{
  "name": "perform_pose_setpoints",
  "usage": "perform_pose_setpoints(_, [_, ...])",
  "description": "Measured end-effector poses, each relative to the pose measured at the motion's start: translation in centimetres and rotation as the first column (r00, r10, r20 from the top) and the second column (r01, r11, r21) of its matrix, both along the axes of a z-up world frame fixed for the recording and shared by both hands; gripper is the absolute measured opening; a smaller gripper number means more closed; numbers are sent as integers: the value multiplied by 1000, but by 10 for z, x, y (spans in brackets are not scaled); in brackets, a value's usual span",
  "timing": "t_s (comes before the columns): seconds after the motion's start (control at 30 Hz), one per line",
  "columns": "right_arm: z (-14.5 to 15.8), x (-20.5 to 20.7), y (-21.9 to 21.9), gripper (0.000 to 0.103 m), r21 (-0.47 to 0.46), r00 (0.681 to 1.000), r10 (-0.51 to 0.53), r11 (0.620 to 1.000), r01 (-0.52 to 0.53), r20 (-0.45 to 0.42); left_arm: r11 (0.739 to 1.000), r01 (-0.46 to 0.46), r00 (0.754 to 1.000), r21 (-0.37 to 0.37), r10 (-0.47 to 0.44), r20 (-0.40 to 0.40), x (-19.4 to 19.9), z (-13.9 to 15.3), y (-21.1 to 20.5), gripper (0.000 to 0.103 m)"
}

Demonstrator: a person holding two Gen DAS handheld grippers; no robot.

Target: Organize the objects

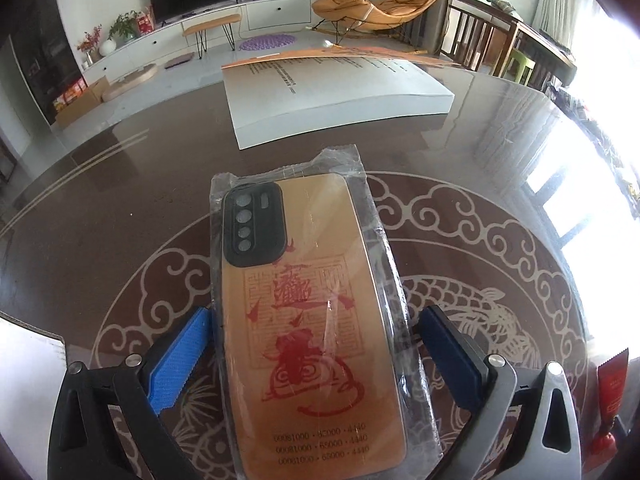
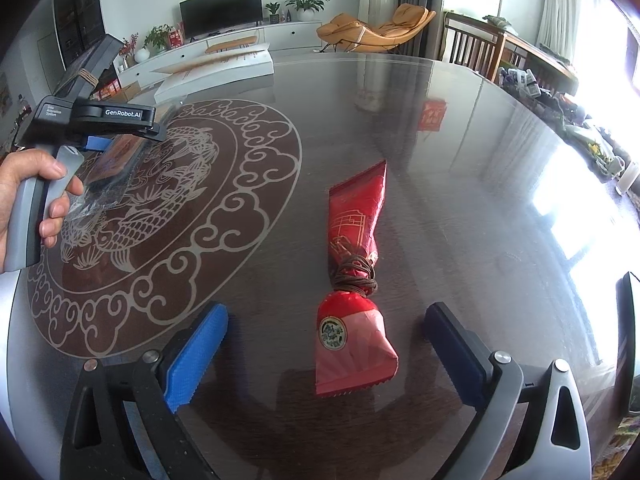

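Phone case [image 1: 304,320], orange with red print and sealed in a clear plastic sleeve, lies between the blue pads of the left claw [image 1: 314,334], which closes against the sleeve's edges over the carp medallion [image 1: 480,264] at the middle of the surface [image 1: 120,200]. Nearer the surface's right side, a red packet [image 2: 354,276] tied with brown cord lies flat between the spread fingers of the right claw [image 2: 326,330], touching neither pad. Farther off, at the surface's far edge, rests a white box [image 1: 332,88] with an orange flap.
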State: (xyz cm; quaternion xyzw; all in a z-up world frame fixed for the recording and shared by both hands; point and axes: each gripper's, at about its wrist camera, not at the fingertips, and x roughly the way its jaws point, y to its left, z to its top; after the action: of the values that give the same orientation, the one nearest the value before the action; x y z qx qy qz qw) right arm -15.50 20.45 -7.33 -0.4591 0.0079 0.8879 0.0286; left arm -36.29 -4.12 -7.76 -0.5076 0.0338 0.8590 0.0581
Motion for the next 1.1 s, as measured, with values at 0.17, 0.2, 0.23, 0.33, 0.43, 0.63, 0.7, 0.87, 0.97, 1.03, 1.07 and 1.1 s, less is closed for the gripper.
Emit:
perform_pose_setpoints(0.17, [0,0,0,100,0,1000,0,1000,0,0,1000,-5,999,3,6,-32,2,-2,0,103])
perform_pose_setpoints(0.2, [0,0,0,100,0,1000,1,1000,-1,0,1000,1,1000,4,0,-29,2,-2,0,103])
perform_pose_setpoints(0.23, [0,0,0,100,0,1000,1,1000,-1,0,1000,11,1000,3,-10,-22,2,-1,-1,103])
perform_pose_setpoints(0.33, [0,0,0,100,0,1000,0,1000,0,0,1000,19,1000,-2,-19,-13,3,0,-3,103])
perform_pose_setpoints(0.43, [0,0,0,100,0,1000,1,1000,-1,0,1000,-12,998,1,12,-56,11,5,-7,81])
perform_pose_setpoints(0.63, [1,0,0,100,0,1000,1,1000,-1,0,996,-92,992,0,92,-85,32,3,-7,78])
perform_pose_setpoints(0.7, [0,0,0,101,-1,1000,3,1000,-3,2,991,-134,986,2,134,-95,50,2,-6,78])
perform_pose_setpoints(0.87, [-1,0,-3,101,-1,1000,6,1000,-6,3,985,-175,980,8,175,-92,118,1,4,78])
perform_pose_setpoints(0.97, [-1,0,-3,101,-1,1000,6,1000,-6,3,990,-141,984,7,141,-111,170,1,11,78])
perform_pose_setpoints(1.03, [-1,0,-3,101,-1,1000,6,1000,-6,3,992,-122,986,6,122,-117,201,0,11,78])
perform_pose_setpoints(1.07, [-1,0,-3,101,-1,1000,6,1000,-6,3,993,-116,986,5,116,-119,214,-1,10,79])
perform_pose_setpoints(1.1, [-1,0,-3,101,-1,1000,6,1000,-6,3,994,-111,987,4,111,-119,225,-1,9,80])
